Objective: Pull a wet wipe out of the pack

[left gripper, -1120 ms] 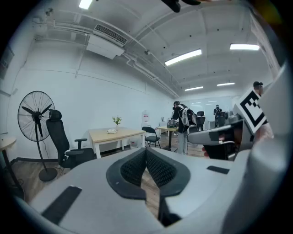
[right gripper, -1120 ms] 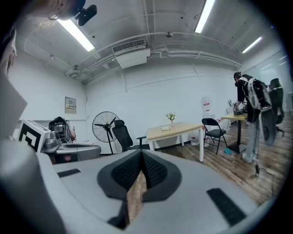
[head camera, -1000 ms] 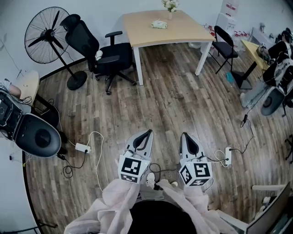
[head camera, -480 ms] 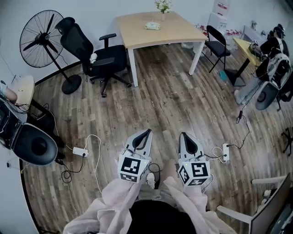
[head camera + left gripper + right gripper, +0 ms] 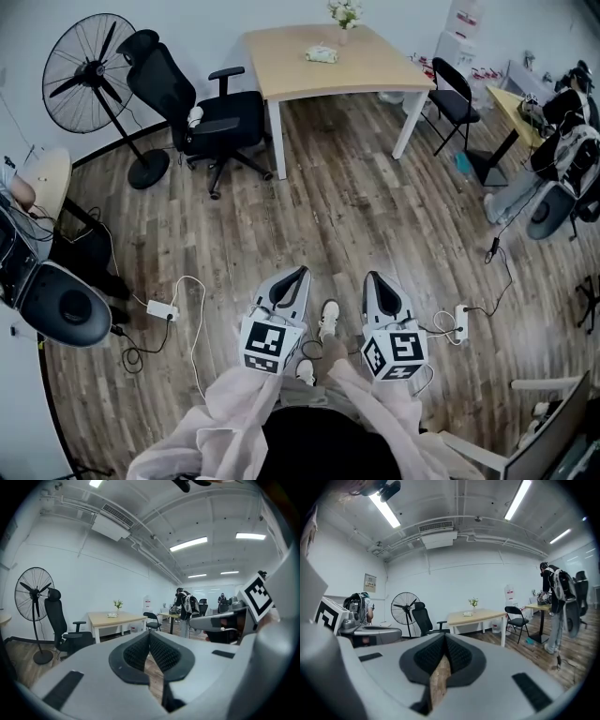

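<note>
The wet wipe pack (image 5: pixel 322 54) is a small pale packet lying on the light wooden table (image 5: pixel 366 67) far across the room, beside a vase of flowers (image 5: pixel 345 13). It shows tiny in the left gripper view (image 5: pixel 111 615) and the right gripper view (image 5: pixel 468 614). My left gripper (image 5: pixel 301 273) and right gripper (image 5: pixel 372 277) hang side by side over the wooden floor, far short of the table, both pointing towards it. Both are shut with nothing between their pads (image 5: pixel 150 637) (image 5: pixel 444 640).
A black office chair (image 5: pixel 211 117) and a standing fan (image 5: pixel 94 70) stand left of the table. A folding chair (image 5: pixel 455 98) stands to its right. Power strips and cables (image 5: pixel 164 307) lie on the floor. People stand by desks at the far right (image 5: pixel 555 602).
A shoe has stepped forward into view between the two grippers, and the room has shifted slightly in the head view. Both grippers stay shut and side by side.
</note>
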`<state>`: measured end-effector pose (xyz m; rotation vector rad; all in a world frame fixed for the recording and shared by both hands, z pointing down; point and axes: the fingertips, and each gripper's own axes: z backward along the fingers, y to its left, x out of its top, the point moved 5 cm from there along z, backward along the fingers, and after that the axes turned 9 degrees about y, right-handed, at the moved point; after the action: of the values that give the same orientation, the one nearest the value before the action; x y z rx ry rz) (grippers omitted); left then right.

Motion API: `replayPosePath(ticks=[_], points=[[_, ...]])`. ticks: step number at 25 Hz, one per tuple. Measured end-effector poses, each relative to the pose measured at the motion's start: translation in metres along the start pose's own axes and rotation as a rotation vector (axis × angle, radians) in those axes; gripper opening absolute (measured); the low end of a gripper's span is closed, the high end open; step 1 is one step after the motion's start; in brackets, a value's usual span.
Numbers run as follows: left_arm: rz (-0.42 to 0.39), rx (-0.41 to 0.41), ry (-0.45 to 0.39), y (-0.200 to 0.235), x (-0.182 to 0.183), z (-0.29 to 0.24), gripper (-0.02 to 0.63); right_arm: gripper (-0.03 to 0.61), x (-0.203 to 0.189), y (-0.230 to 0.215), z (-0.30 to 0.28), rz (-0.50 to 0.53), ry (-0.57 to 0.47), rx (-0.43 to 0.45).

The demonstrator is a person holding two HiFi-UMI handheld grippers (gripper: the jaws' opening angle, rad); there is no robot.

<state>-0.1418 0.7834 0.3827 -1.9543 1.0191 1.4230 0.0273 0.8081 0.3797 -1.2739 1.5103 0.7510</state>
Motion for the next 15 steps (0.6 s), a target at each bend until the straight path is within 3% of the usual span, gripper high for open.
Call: replayPosePath(ticks=[15], points=[[0.026, 0.042, 0.007, 0.058, 0.04, -0.118, 0.012, 0.011, 0.046, -0.057, -0.121, 0.029, 0.044, 0.058]])
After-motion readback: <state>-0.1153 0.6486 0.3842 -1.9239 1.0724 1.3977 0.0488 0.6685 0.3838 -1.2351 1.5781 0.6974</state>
